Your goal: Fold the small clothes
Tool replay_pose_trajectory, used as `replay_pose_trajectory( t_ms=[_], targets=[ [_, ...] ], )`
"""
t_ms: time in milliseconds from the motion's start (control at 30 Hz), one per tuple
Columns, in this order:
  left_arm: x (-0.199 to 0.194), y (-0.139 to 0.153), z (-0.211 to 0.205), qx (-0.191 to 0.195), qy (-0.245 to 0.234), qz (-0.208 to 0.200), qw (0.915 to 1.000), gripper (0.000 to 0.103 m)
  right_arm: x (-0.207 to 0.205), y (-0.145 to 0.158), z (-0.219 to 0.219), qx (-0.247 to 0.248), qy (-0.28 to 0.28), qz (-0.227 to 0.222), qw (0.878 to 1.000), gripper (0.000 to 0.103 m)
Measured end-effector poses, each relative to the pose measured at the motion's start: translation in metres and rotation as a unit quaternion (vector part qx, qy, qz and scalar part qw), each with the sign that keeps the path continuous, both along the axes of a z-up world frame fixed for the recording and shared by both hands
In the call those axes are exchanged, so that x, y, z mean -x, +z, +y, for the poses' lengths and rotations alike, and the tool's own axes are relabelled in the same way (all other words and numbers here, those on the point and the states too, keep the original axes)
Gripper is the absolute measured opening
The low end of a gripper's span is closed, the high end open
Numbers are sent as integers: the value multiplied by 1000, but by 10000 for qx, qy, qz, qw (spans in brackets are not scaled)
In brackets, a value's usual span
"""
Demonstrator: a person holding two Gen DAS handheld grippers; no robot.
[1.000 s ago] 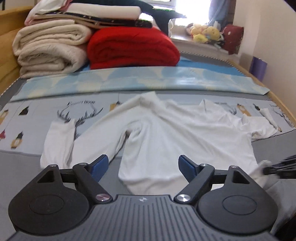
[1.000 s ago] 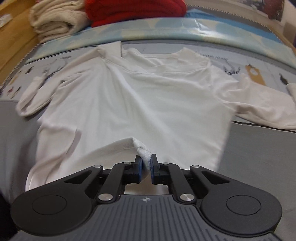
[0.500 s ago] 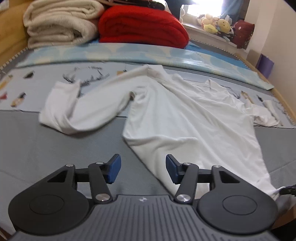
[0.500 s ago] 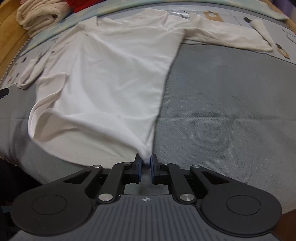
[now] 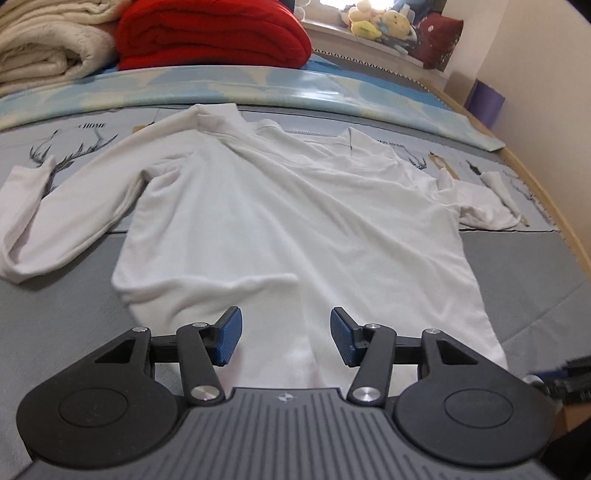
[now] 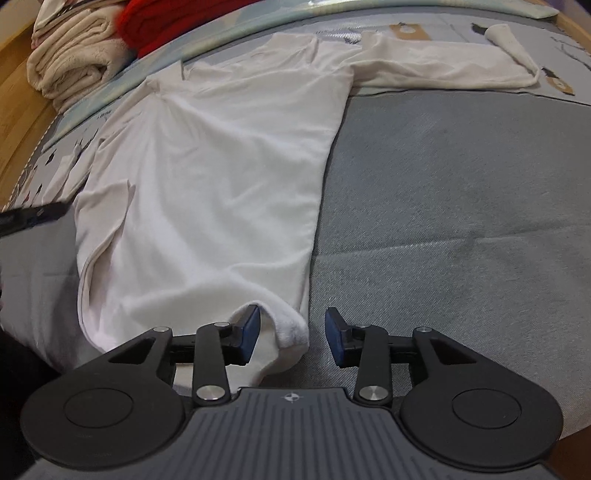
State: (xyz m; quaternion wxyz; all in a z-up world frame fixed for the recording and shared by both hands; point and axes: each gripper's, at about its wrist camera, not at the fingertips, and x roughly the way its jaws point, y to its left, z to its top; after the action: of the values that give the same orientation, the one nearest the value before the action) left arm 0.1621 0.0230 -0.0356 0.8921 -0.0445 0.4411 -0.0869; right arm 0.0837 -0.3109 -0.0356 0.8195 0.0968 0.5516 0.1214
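A white long-sleeved shirt lies spread on the grey bed cover, collar at the far side, sleeves out to both sides. It also shows in the right wrist view. My left gripper is open over the shirt's near hem, holding nothing. My right gripper is open at the hem's right corner, which lies loose between the jaws. The right sleeve stretches to the far right.
A red blanket and cream blankets are stacked at the back, behind a light blue mat. Plush toys sit on the far sill. The grey cover extends right of the shirt. A wooden bed edge runs along the right.
My right gripper has opened and let go of the hem corner it pulled toward me. My left gripper has moved right, over the shirt's hem, still open.
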Motion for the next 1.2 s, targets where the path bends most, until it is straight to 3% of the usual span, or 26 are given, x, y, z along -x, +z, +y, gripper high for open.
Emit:
replay_pose_trajectory(
  t_ms=[100, 200, 233, 300, 400, 433, 567, 600, 800, 967, 1067, 1200],
  targets=[
    [-13, -7, -12, -141, 57, -94, 9998, 62, 7, -8, 8, 209, 297, 148, 9992, 41],
    [-24, -13, -23, -357, 107, -214, 9991, 74, 11, -14, 12, 424, 521, 184, 9976, 40],
    [-26, -16, -26, -429, 109, -251, 9987, 77, 11, -15, 12, 445, 546, 181, 9974, 36],
    [-31, -24, -30, -525, 67, -231, 9983, 77, 12, -16, 10, 400, 586, 201, 9973, 11],
    [-38, -41, -35, -680, -19, -90, 9976, 77, 13, -16, 10, 388, 674, 124, 9969, 6],
    [-40, -47, -37, -777, -68, -39, 9969, 73, 14, -14, 11, 400, 692, 80, 9968, 6],
    [-42, -62, -42, -1285, -308, 150, 9911, 18, 17, -11, 10, 422, 724, -24, 9965, 5],
    [-40, -60, -39, -1264, -291, 120, 9915, 9, 17, -11, 10, 445, 743, -43, 9962, 5],
    [-13, -14, 1, -753, -31, -219, 9969, 5, 19, 0, 0, 440, 585, -245, 9970, 5],
    [41, 23, 42, -448, 24, -547, 9975, 4, 25, 16, -20, 385, 163, -497, 9979, 5],
    [78, 24, 69, -126, 213, -235, 9994, 4, 31, 26, -40, 570, -278, -630, 9960, 4],
    [107, 2, 84, 41, 78, 803, 9967, 5, 39, 21, -55, 775, -531, -351, 9950, 5]
  ],
)
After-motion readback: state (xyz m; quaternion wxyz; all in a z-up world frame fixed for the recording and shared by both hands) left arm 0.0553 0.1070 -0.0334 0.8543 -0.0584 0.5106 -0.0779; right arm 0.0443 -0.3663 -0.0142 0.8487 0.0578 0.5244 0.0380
